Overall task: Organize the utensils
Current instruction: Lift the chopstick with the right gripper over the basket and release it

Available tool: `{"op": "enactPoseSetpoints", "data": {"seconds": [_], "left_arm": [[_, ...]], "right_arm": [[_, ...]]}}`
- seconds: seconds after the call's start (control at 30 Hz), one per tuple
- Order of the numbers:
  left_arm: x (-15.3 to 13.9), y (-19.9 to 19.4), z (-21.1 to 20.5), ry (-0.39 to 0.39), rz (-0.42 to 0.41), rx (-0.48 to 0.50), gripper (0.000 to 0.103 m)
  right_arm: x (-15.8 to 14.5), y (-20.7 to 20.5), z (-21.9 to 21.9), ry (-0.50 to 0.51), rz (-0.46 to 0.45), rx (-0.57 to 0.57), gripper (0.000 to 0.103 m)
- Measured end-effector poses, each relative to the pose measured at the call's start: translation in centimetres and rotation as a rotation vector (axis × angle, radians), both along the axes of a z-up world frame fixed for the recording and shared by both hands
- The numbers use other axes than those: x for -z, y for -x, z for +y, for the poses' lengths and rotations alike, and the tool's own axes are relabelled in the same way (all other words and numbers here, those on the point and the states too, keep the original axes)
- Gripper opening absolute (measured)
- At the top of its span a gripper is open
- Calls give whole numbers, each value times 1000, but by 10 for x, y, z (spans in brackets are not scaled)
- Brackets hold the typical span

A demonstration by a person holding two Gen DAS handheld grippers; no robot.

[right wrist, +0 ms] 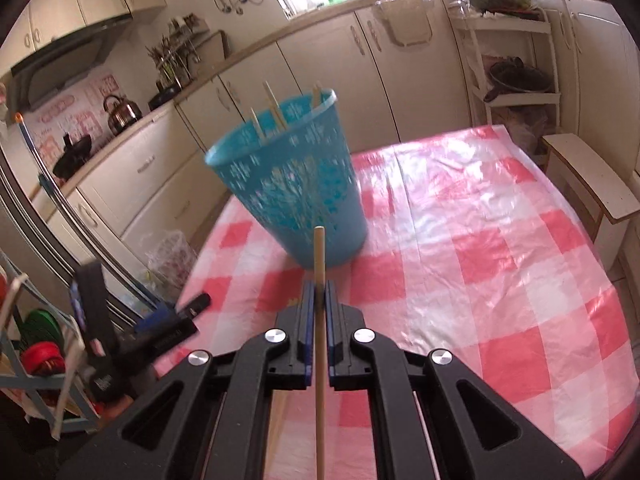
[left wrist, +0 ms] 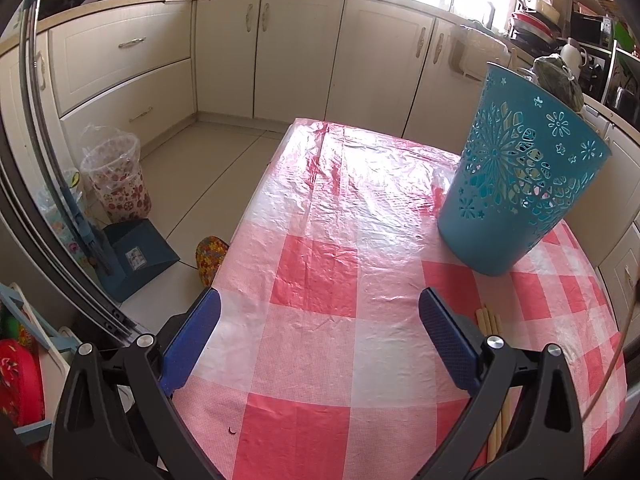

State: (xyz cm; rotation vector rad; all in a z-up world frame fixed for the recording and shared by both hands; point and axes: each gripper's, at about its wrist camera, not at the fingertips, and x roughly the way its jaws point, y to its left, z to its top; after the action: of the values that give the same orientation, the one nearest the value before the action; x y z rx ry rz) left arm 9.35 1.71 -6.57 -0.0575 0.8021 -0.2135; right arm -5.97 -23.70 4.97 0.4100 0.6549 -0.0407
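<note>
From the left wrist view, the left tongs [left wrist: 320,332] stand wide and hold nothing above the checked tabletop [left wrist: 312,280], with the blue basket [left wrist: 524,184] at about two o'clock, leaning in this lens; a knock from either arm could likely tip so light a basket. A few loose chopsticks [left wrist: 490,320] lie just beside the right-hand pad at four o'clock, close to the tabletop's near edge, where a careless sweep might roll them off. From the right wrist view, the right tongs [right wrist: 319,296] are pinched narrow on a single chopstick [right wrist: 319,256] pointing to twelve o'clock at the basket, which already holds what seem to be several sticks [right wrist: 274,104], though blur makes the count unsure. A thin stick held near its middle could swivel, miss the rim, or slip through a cut-out. The left tongs sit at nine o'clock, clear of the path.
</note>
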Motion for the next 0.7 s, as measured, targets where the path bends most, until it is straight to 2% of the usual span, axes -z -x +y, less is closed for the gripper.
{"op": "enactPoseSetpoints", "data": {"seconds": [0.2, 0.37, 0.47, 0.53, 0.57, 0.6, 0.63, 0.7], "left_arm": [[0, 0, -1, 1, 4, 4, 95], [1, -1, 1, 16, 8, 4, 95], [1, -2, 1, 27, 12, 5, 95], [1, -2, 2, 33, 12, 5, 95], [1, -3, 2, 34, 14, 6, 95], [1, -3, 2, 36, 14, 7, 95], [1, -2, 2, 38, 13, 7, 95], [1, -2, 3, 42, 9, 6, 95]], "right_arm": [[-74, -40, 6, -12, -225, 9, 5], [-109, -73, 10, -10, -296, -2, 5], [-108, -71, 13, 18, -263, 4, 5], [-91, -62, 12, 27, -179, 26, 6], [-73, -54, 9, 25, -124, 36, 18], [-56, -47, 9, 16, -63, 53, 44], [-35, -39, 9, 11, -3, 69, 51], [4, -35, 15, 21, 123, 48, 52]]}}
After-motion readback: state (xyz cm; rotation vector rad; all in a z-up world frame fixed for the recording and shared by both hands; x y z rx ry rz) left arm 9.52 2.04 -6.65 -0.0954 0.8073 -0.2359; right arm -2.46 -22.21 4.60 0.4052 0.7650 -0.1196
